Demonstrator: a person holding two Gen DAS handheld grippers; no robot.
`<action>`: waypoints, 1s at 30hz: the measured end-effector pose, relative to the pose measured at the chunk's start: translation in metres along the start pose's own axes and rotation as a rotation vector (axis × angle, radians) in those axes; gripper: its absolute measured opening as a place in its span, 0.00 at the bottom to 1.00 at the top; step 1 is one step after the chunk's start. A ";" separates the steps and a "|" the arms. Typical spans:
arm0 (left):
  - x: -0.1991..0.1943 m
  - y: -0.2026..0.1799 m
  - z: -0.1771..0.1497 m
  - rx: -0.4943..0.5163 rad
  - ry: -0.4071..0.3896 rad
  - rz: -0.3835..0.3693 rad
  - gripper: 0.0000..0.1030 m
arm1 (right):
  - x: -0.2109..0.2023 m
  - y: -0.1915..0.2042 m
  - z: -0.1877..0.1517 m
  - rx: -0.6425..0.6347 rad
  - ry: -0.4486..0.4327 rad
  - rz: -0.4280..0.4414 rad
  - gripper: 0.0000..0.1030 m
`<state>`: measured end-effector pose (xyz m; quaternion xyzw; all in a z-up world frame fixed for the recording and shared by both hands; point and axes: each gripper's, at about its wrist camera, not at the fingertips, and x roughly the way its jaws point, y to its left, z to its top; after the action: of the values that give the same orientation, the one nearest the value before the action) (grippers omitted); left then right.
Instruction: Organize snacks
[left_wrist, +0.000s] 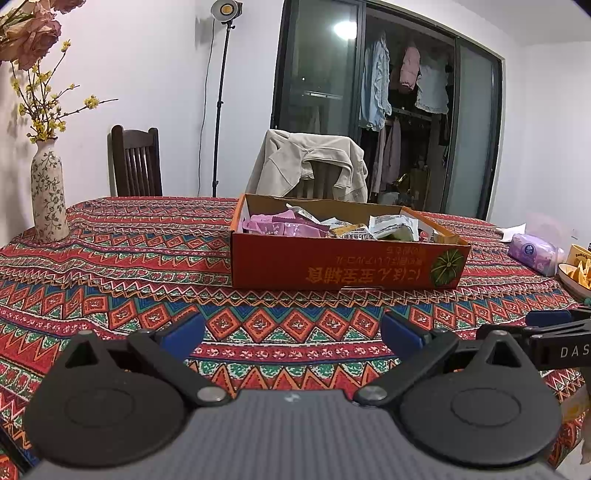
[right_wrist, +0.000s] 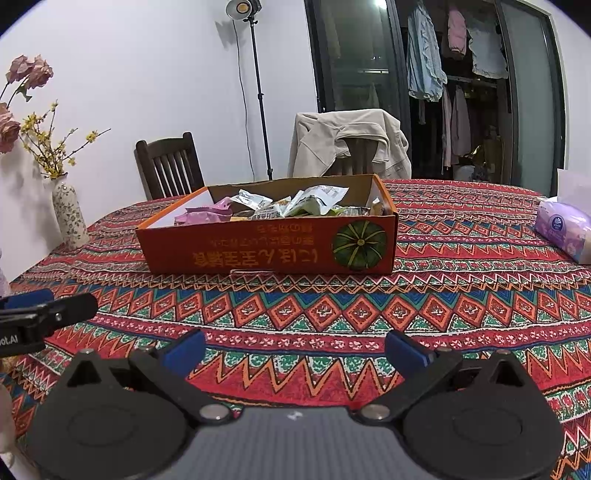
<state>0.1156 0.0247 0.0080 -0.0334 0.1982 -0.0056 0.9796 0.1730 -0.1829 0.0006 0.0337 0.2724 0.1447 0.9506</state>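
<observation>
A shallow orange cardboard box (left_wrist: 332, 262) (right_wrist: 266, 251) with a pumpkin picture stands on the patterned tablecloth (left_wrist: 110, 266). Inside lie several snack packets: pink ones (left_wrist: 284, 227) (right_wrist: 207, 214) at the left, white and green ones (left_wrist: 391, 225) (right_wrist: 314, 201) towards the right. My left gripper (left_wrist: 291, 332) hovers open over the cloth, short of the box, with nothing between its blue fingers. My right gripper (right_wrist: 295, 349) is likewise open and empty, short of the box. Each gripper's tip shows at the edge of the other's view.
A flowered vase (left_wrist: 48, 192) (right_wrist: 70, 214) stands at the table's left edge. A purple tissue pack (left_wrist: 533, 253) (right_wrist: 565, 229) and a bowl of yellow snacks (left_wrist: 578, 275) lie at the right. Two chairs stand behind the table, one draped with a beige jacket (left_wrist: 310, 162).
</observation>
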 end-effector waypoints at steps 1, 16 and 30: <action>0.000 0.000 0.000 0.000 0.001 0.000 1.00 | 0.000 0.000 0.000 0.000 0.000 0.000 1.00; -0.001 -0.001 0.001 0.002 -0.004 -0.005 1.00 | 0.000 0.000 0.000 0.000 0.000 0.000 1.00; 0.000 0.000 0.001 -0.001 0.003 -0.006 1.00 | 0.001 0.000 0.000 0.000 0.000 0.001 1.00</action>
<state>0.1156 0.0252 0.0090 -0.0342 0.1997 -0.0084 0.9792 0.1732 -0.1824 0.0001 0.0339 0.2724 0.1450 0.9506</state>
